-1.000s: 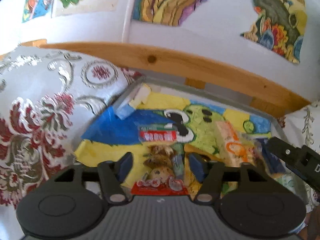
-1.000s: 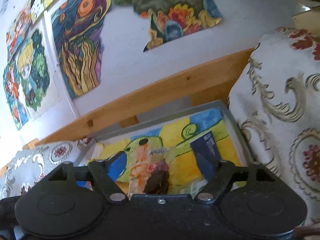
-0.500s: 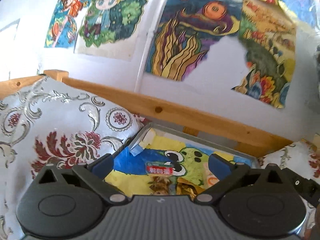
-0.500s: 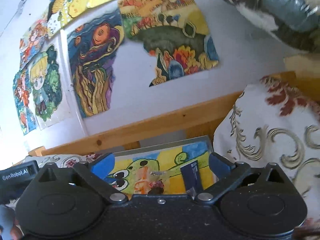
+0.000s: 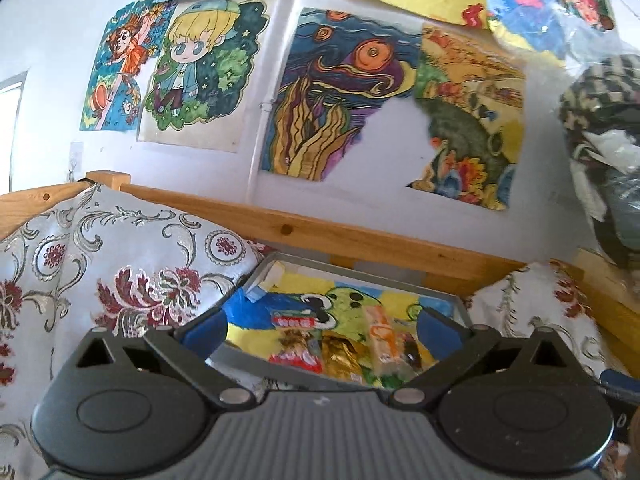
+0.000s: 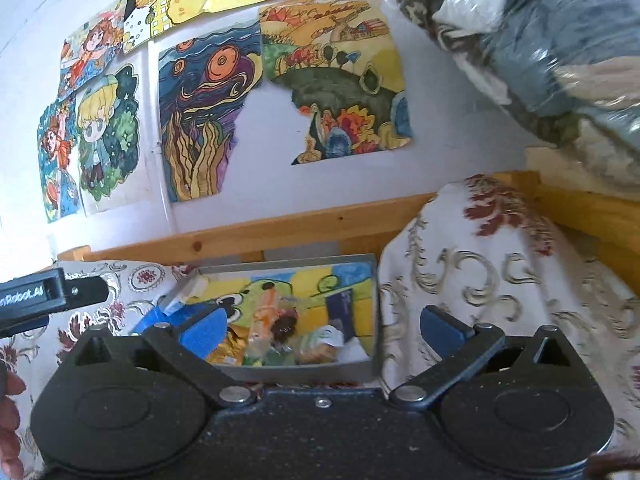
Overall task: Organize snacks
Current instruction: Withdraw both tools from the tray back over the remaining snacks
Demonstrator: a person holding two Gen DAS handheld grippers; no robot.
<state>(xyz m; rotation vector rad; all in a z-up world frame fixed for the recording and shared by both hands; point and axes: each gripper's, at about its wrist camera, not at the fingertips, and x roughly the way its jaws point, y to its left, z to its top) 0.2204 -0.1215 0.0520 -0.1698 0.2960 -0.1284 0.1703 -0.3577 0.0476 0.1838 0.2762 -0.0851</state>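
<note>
Both grippers have been drawn back from the grey tray (image 5: pixel 352 266), the left gripper (image 5: pixel 322 330) and right gripper (image 6: pixel 324 326) spread wide and empty. Snack packets (image 5: pixel 344 350) lie in the tray's near half. A dark blue packet (image 6: pixel 340 312) is seen only in the right view.

I can't read the labels on the snacks (image 5: pixel 340 344); my left tool (image 5: pixel 320 330) body hides the tray (image 5: pixel 360 268) near edge, and the bag (image 6: pixel 540 40) above runs off the frame on the right
</note>
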